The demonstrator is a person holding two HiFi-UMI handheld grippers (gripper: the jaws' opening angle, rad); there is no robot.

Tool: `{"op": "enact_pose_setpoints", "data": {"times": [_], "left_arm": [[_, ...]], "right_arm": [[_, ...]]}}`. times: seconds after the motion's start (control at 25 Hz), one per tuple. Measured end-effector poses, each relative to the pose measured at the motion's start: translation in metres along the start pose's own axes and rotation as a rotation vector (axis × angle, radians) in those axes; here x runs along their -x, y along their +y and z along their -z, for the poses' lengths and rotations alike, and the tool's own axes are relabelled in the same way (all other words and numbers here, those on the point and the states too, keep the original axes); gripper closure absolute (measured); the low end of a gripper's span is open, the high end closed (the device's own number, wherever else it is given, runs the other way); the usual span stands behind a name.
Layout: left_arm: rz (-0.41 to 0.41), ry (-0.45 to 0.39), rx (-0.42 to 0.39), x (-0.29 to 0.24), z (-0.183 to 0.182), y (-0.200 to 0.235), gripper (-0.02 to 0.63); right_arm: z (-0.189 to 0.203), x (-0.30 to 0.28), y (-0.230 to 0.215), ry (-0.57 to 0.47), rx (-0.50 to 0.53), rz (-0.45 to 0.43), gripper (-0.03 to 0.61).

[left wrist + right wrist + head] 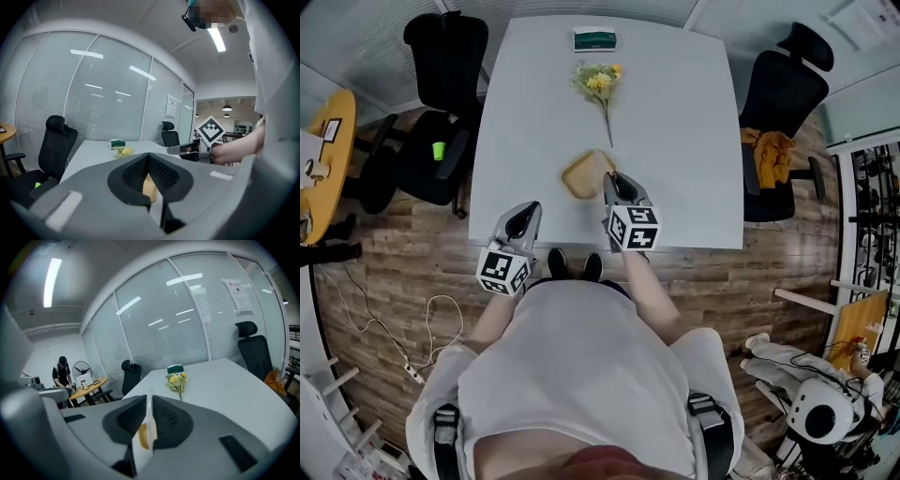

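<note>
A flat tan pouch [584, 174] lies near the front middle of the white table [684, 141]. My right gripper [613, 180] is shut on the pouch's right edge. In the right gripper view that edge shows as a thin white and yellow sheet [146, 434] pinched between the jaws of the right gripper [149, 399]. My left gripper [523, 221] hovers at the table's front left edge, shut and holding nothing. In the left gripper view its closed tips [149, 157] point across the table toward the pouch [149, 187] and the right gripper [187, 149]. A bunch of yellow flowers [599, 84] lies farther back.
A green and white box [594, 39] sits at the table's far edge. Black office chairs stand at the left [441, 112] and right [783, 103], the right one with an orange cloth [772, 150]. A round wooden table [333, 159] and a person [61, 373] are off to the left.
</note>
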State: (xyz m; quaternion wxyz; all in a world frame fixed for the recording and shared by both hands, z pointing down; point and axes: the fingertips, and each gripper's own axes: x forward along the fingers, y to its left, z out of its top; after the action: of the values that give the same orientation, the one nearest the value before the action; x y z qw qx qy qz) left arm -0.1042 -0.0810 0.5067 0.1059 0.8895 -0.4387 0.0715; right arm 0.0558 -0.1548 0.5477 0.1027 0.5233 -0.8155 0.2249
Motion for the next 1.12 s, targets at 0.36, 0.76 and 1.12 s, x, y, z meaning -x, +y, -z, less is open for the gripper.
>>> {"op": "enact_pose_setpoints", "data": {"times": [0.36,0.76,1.12], "left_arm": [[-0.01,-0.06,-0.026,-0.005,-0.026,0.004,0.603],[-0.02,-0.183,0.003,-0.001,-0.079,0.006,0.603],[-0.048,-0.223,-0.014,-0.001,-0.098,0.016,0.603]], "right_arm": [[-0.051,0.043,0.008,-0.136,-0.016,-0.01,0.532],[-0.098,0.087,0.024,-0.261,0.034,-0.013,0.532],[-0.118,0.105,0.047,-0.305,0.083,-0.046,0.533]]}}
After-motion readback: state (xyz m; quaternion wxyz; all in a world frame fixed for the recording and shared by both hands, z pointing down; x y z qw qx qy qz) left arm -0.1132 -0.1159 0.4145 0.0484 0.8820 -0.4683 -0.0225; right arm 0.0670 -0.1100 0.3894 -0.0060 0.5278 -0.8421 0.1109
